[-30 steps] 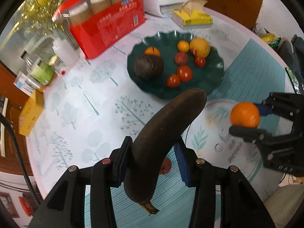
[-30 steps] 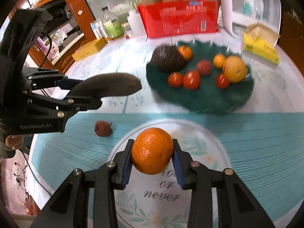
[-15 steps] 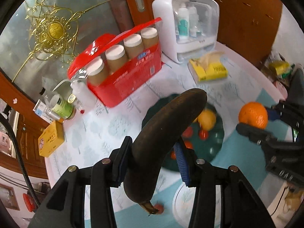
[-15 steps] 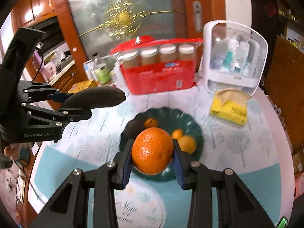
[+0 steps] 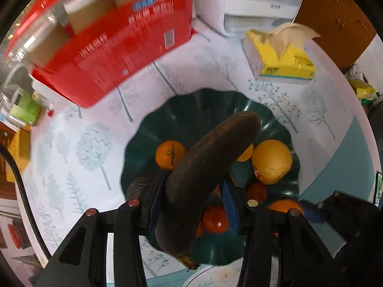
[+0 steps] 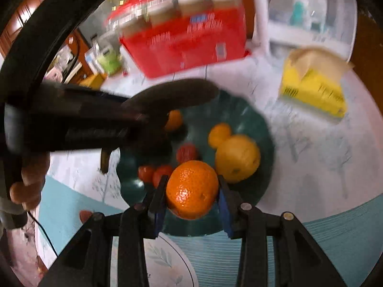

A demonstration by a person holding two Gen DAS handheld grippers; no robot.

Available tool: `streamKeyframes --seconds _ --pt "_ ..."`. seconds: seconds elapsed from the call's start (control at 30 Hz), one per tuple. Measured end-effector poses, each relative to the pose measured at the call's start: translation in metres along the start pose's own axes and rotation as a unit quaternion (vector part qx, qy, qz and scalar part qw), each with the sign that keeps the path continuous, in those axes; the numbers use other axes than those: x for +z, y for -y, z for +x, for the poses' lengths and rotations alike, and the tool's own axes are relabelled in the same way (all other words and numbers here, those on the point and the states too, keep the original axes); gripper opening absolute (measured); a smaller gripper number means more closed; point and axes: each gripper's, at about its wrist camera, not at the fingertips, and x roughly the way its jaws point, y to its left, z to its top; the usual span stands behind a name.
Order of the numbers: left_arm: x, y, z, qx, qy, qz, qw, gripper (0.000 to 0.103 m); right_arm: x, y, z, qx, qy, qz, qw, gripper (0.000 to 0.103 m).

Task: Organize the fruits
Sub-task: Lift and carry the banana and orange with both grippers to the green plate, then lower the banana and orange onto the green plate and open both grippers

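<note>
Left tongs (image 5: 192, 205) clamped on dark banana (image 5: 205, 167), right tongs (image 6: 191, 198) gripping orange (image 6: 192, 189), both above crowded green plate (image 5: 191, 117), bare table (image 5: 79, 148) around its rim.

A plate (image 5: 275, 117) sat on the table (image 5: 71, 157) and held several fruits: a large orange (image 5: 271, 161) to the right, a small orange (image 5: 168, 154) to the left, tomatoes (image 5: 215, 218) nearer the front. Behind the plate to the left stood a carton of jars (image 5: 115, 40); behind it to the right lay a tissue pack (image 5: 282, 59). A banana (image 5: 203, 181) hung over the plate's left part, and an orange (image 6: 192, 189) over its near edge, beside the banana on the right.
</note>
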Motion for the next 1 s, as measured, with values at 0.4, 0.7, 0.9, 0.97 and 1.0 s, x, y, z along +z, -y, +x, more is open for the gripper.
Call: streamKeyframes --seconds 0.4,0.7,0.9,0.97,1.0 --pt "0.01 -0.001 0.025 -0.005 0.005 -0.023 0.9997 0.031 -0.005 0.006 0.038 0.012 -0.023 -0.006 1.0 0.04" --pt "0.008 0.001 0.019 0.009 0.011 -0.007 0.9999 0.048 -0.001 0.003 0.034 0.012 -0.014 -0.008 1.0 0.041" --pt "0.0 -0.002 -0.001 0.024 0.033 -0.002 0.9992 0.067 0.002 0.0 0.019 0.013 0.002 -0.004 1.0 0.041" --pt "-0.004 -0.004 -0.008 0.026 0.036 -0.001 0.999 0.068 0.002 -0.003 0.015 0.011 0.005 -0.007 1.0 0.041" --pt "-0.007 -0.005 -0.011 0.027 0.038 -0.002 0.9989 0.068 0.002 -0.003 0.014 0.009 0.006 -0.008 1.0 0.041"
